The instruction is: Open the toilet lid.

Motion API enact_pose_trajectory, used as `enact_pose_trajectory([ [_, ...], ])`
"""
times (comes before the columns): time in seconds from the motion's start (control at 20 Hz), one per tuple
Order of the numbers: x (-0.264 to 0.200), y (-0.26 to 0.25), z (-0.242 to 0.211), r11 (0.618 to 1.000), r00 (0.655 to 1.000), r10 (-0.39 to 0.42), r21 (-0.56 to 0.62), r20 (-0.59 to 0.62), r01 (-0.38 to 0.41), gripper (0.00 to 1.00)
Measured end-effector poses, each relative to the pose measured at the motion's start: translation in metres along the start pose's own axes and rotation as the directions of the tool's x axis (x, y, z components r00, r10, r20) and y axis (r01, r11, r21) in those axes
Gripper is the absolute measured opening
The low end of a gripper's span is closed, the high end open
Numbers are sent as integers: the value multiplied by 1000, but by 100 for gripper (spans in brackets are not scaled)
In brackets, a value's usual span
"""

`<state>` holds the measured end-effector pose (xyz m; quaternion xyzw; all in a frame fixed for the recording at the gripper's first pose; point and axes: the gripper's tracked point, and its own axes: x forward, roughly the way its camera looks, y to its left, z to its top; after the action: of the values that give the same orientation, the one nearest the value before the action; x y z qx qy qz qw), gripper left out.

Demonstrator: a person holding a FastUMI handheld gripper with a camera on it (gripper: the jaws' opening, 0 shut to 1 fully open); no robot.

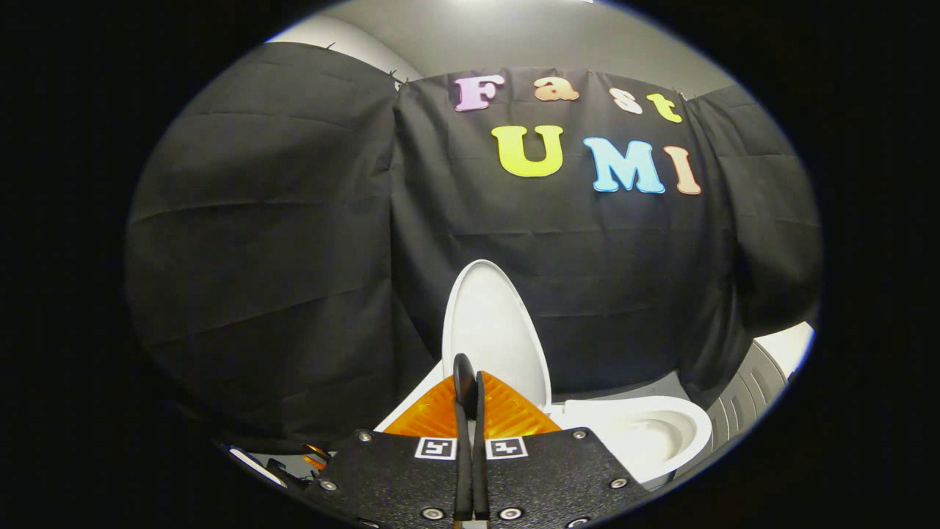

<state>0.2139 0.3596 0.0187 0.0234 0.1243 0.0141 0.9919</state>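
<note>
Nearest, gripper (471, 386) with fingers (464, 411) pressed together, nothing pinched between them, tips raised in front of the lid's lower edge. Below the fingers, a dark speckled mounting plate (396, 477) with silver screws and two small square markers. Just beyond the fingertips, toilet lid (490, 330) standing upright, white and oval, already lifted off the bowl. To the right of the fingers and a little ahead, toilet bowl (646, 433), white, open, smooth rim bare. Beside the bowl on the far right, a grey ribbed panel (749, 389). Behind everything, black cloth wall (279, 242) hanging in soft creases across the booth, folds meeting left of the lid. Above the cloth, pale grey ceiling (514, 37), plain and evenly lit.
</note>
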Motion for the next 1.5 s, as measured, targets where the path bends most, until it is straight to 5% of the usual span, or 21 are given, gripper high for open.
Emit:
enact_pose_trajectory([
  [0.3,-3,-4,3,998,999,45,41,23,-46,7],
  [0.5,-13,-14,-20,988,994,102,122,-44,-96,47],
  [0.65,-32,-24,-14,981,992,122,153,-7,-120,94],
  [0.95,-69,-41,20,981,982,166,90,92,-174,96],
  [1.5,-147,-125,42,992,977,109,45,181,-119,96],
])
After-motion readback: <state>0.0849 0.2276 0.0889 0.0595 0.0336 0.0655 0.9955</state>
